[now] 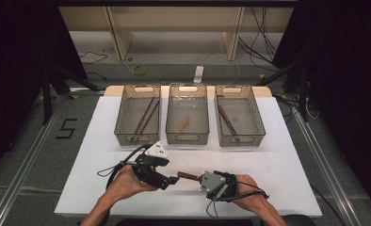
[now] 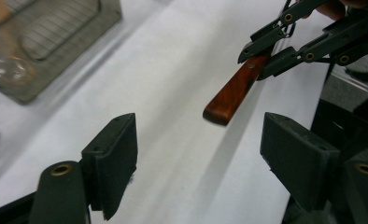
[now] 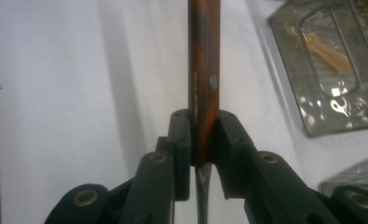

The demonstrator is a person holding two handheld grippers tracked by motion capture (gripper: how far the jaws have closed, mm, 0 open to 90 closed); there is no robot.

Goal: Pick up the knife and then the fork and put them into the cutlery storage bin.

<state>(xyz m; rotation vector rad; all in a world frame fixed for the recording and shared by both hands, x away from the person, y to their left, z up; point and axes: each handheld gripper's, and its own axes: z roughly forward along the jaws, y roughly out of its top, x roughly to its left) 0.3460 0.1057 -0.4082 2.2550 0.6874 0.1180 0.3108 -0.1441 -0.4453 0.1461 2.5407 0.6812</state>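
A knife with a red-brown wooden handle (image 1: 187,176) (image 2: 231,93) (image 3: 204,70) hangs just above the white table sheet (image 1: 268,160). My right gripper (image 1: 200,179) (image 3: 204,135) is shut on it where the handle meets the blade, and the handle points left toward the other hand. A sliver of blade (image 3: 203,186) shows between the jaws behind the pads. My left gripper (image 1: 173,180) (image 2: 198,144) stands open just short of the handle's free end, its pads wide apart and touching nothing. The right gripper (image 2: 261,58) also appears in the left gripper view, clamped on the handle.
Three mesh baskets stand in a row at the back of the table. The left basket (image 1: 122,120) holds long dark sticks, the middle one (image 1: 187,136) a small wooden piece, the right one (image 1: 256,120) a wooden-handled knife. Cables trail from both grippers.
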